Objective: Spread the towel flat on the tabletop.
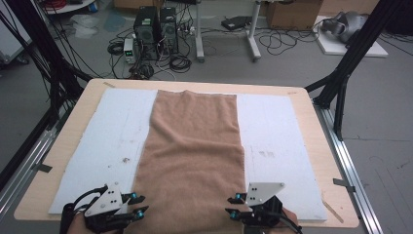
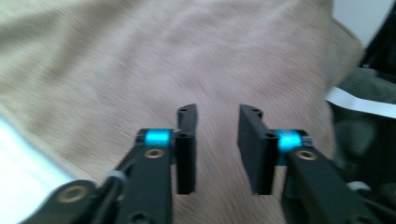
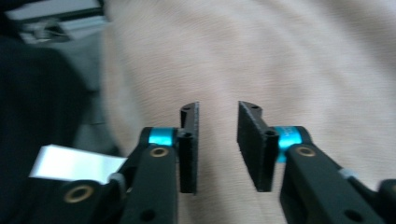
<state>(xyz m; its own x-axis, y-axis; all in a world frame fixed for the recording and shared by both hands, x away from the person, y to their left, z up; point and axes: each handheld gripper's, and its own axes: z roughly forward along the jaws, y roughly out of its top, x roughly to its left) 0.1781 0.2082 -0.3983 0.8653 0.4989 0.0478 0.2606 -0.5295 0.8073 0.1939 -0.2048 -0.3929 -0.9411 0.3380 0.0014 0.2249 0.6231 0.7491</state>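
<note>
Tan terry cloth, i.e. the towel [image 1: 192,156], lies flat as a long strip down the middle of a white foam mat [image 1: 109,141], which sits on a pale wooden table [image 1: 311,122]; far edge of the towel reaches the mat's far border, near edge runs to the person's side between the two grippers.

Left gripper [image 1: 139,204] sits at the near-left corner of the towel, right gripper [image 1: 233,205] at the near-right corner, tips pointing inward toward each other. In the left gripper view, the left gripper [image 2: 217,140] has its jaws parted w/ a clear gap, cloth visible behind the gap but nothing pinched; same in the right gripper view for the right gripper [image 3: 217,140]: jaws apart, bare towel beyond, no fold caught between the pads. Both views are blurred, so whether the tips brush the nap can't be told.

Step in hand (judged): near corners are let go, hands free above the near edge; the strip looks like a towel already narrowed lengthwise, w/ a crosswise fold still to do.

Next move calls for: both grippers to drop onto the near corners approx. together, pinch through all layers, then carry the near edge evenly toward the far edge, keeping the sides aligned so the strip doesn't skew.
</note>
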